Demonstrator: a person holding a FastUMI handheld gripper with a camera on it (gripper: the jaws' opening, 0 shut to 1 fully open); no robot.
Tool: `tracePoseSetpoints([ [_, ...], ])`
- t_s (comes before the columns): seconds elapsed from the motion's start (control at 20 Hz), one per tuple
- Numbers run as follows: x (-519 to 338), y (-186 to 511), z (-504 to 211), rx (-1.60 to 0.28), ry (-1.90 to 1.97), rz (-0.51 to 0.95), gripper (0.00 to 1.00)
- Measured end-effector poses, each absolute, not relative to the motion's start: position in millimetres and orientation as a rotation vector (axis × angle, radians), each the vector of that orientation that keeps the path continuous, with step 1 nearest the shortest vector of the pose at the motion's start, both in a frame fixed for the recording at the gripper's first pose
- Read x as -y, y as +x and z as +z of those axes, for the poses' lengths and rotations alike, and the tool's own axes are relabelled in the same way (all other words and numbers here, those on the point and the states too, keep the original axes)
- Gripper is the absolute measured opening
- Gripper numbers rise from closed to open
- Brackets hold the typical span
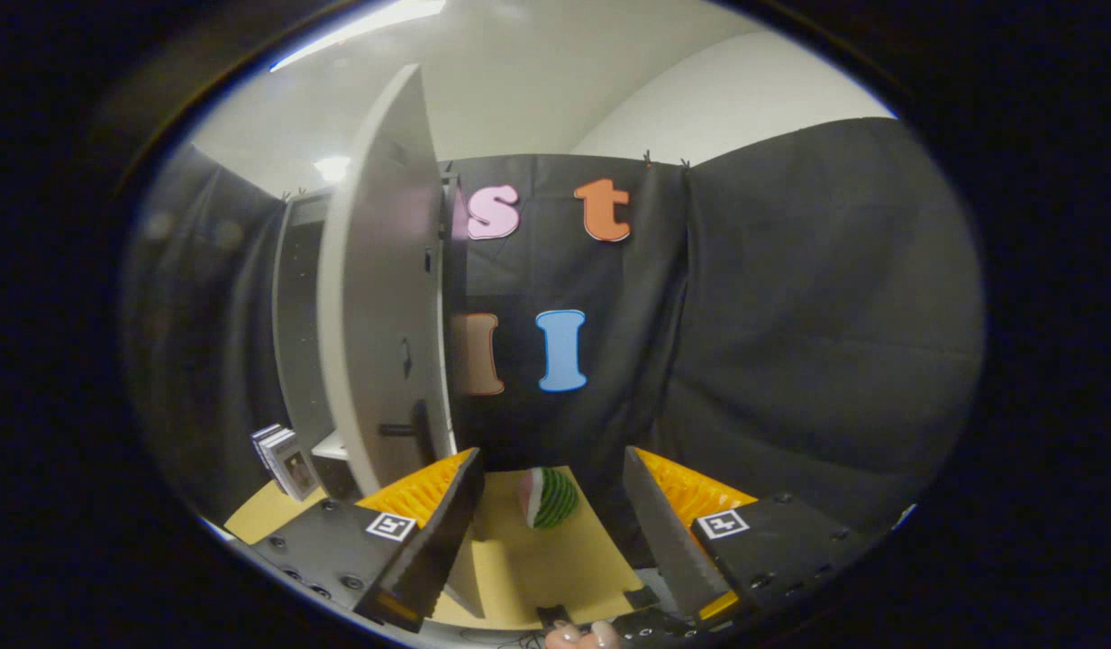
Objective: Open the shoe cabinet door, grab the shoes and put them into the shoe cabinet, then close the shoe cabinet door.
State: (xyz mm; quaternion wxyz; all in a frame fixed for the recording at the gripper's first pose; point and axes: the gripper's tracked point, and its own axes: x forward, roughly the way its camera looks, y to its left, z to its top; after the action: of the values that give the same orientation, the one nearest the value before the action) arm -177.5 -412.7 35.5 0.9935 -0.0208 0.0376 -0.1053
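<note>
Already the tall pale-grey shoe cabinet door (pixel 375 297) is standing swung open, edge-on just left of the fingers, its dark knob (pixel 409 429) showing. The gripper (pixel 548 505) is hanging with jaws wide, holding nothing. A green striped watermelon-like toy (pixel 548 498) is lying beyond them on the yellow floor mat (pixel 555 568). Next, I judge, is finding the shoes.
</note>
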Motion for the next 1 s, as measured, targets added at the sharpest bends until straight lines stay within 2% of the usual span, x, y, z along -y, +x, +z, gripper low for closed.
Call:
tracePoseSetpoints([
  [0.4, 403, -63, 2, -0.120, -0.036, -0.063, 0.97],
  [0.55, 385, -51, 0, -0.120, -0.041, -0.009, 0.96],
  [0.85, 363, -47, -1, -0.103, -0.026, 0.002, 0.93],
  [1.0, 324, -44, -3, -0.100, -0.032, 0.045, 0.93],
])
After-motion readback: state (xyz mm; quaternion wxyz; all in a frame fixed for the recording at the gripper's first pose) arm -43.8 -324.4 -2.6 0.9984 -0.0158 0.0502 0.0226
